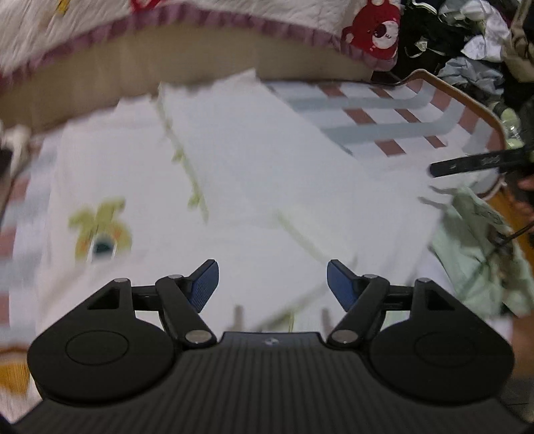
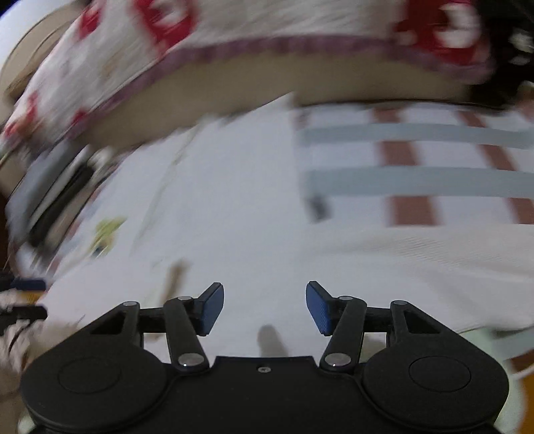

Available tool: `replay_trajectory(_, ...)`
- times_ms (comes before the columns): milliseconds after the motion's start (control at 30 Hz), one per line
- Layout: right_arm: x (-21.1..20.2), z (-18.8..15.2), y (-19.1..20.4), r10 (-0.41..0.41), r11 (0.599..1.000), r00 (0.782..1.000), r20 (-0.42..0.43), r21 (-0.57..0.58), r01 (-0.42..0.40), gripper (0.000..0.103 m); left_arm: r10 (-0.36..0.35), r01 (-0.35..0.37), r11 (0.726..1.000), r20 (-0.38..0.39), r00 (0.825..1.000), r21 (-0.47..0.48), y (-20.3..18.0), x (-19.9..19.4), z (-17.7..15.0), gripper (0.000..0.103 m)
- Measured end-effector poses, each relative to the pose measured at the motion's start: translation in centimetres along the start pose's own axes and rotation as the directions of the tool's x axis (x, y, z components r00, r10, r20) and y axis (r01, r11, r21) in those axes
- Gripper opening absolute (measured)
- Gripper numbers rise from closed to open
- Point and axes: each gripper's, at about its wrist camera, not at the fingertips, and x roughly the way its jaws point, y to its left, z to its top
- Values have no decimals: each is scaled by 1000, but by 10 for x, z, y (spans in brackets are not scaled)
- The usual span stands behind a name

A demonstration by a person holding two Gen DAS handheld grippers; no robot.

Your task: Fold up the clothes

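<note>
A white garment point(image 1: 253, 173) with a yellow-green cartoon print point(image 1: 100, 230) lies spread on the striped table cover, one part folded over in a slanted panel. My left gripper point(image 1: 273, 283) hovers above its near part, open, with nothing between the blue pads point(image 1: 204, 283). In the right wrist view the same white garment point(image 2: 233, 207) fills the middle, blurred. Over it my right gripper point(image 2: 264, 307) stands open and holds nothing. At the right edge of the left wrist view, a black finger of the other gripper point(image 1: 474, 163) reaches in above the garment's corner.
A table cover point(image 1: 383, 113) with grey and brick-red stripes lies under the garment. A pale green garment point(image 1: 474, 247) sits at the right. A quilt with red bear prints point(image 1: 373, 30) hangs behind, and a heap of dark clothes point(image 1: 460, 40) fills the far right.
</note>
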Motion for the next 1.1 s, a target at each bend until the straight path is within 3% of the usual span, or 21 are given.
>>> replay_trajectory(233, 0, 3, -105, -9, 970, 999, 32, 243, 1, 60, 5, -8, 994, 24, 1000, 110, -97, 64, 44, 71)
replay_trajectory(367, 1, -13, -152, -65, 912, 998, 9, 407, 55, 60, 23, -25, 981, 13, 1000, 194, -154, 102, 55, 71)
replay_trajectory(467, -6, -23, -187, -102, 856, 995, 3, 509, 86, 60, -4, 7, 975, -15, 1000, 222, -185, 124, 58, 71)
replay_trajectory(567, -16, -30, -216, -138, 814, 990, 11, 571, 108, 60, 16, -10, 972, -25, 1000, 236, -210, 141, 60, 71)
replay_trajectory(800, -25, -44, -251, -306, 777, 952, 21, 583, 237, 61, 141, -132, 984, -72, 987, 118, -215, 165, 55, 71)
replay_trajectory(933, -15, -55, -263, -375, 752, 927, -6, 582, 308, 61, 137, -130, 989, -100, 985, 73, -207, 167, 52, 71)
replay_trajectory(1033, -11, -65, -264, -401, 748, 914, 64, 598, 286, 66, 133, -127, 990, -107, 985, 67, -203, 166, 50, 72)
replay_trajectory(1100, -5, -66, -260, -439, 771, 890, 125, 561, 301, 65, 129, -124, 991, -116, 985, 51, -200, 167, 49, 72)
